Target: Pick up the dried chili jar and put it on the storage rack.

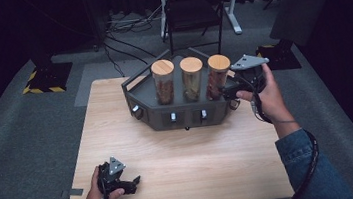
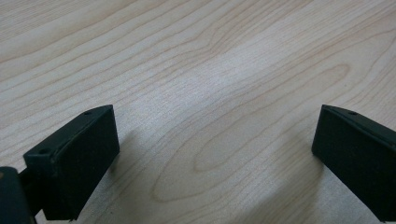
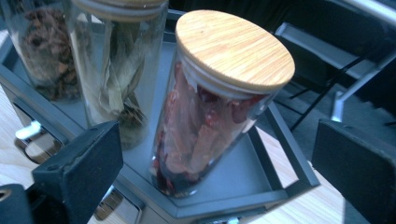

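On the left, the left gripper (image 1: 134, 182) rests low near the front edge of the wooden table (image 1: 180, 149), held in the person's left hand (image 1: 96, 193). Its 2 jaws stand wide apart with bare wood between them, grasping nothing.

Toward the middle, at the far side of the table, sits a dark grey tray (image 1: 139, 86) with small handles along its front. 3 glass jars with round wooden lids stand upright in a row on it: the left jar (image 1: 164, 82) holds brown pieces, the middle jar (image 1: 192, 79) holds pale dried leaves, and the right jar (image 1: 218, 76) holds red pieces.

On the right, the right gripper (image 1: 228, 92) is level with the right jar, just beside it. Its jaws are spread wide, with the jar (image 3: 210, 112) between them, not touching either.
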### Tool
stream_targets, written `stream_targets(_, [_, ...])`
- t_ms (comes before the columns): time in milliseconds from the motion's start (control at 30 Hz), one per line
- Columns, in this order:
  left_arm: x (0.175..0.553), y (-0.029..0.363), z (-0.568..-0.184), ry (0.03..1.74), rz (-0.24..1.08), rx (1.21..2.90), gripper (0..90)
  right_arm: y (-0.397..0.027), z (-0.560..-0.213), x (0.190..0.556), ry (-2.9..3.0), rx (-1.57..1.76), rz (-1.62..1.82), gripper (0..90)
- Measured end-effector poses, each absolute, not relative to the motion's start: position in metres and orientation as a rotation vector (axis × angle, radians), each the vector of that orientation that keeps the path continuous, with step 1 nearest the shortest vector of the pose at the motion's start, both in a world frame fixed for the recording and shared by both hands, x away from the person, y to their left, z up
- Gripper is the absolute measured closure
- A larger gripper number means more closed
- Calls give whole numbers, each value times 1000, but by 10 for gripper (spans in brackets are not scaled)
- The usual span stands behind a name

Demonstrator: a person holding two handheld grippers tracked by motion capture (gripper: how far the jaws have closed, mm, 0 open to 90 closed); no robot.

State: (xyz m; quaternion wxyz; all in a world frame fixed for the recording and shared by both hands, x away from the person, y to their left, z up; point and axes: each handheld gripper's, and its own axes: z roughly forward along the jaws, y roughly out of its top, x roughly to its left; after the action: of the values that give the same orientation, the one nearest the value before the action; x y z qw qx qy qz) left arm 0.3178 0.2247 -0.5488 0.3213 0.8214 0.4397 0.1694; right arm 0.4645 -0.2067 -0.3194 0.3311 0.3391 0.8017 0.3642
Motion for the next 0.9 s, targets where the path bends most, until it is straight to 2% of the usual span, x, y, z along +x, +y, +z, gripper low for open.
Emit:
stream_targets(533, [318,225,-549,1155,445,2157,6,-208,-335,424,2134,777,966,18])
stream_targets(900, [318,225,-549,1155,445,2158,6,-206,-358,401,2195,713,943,19])
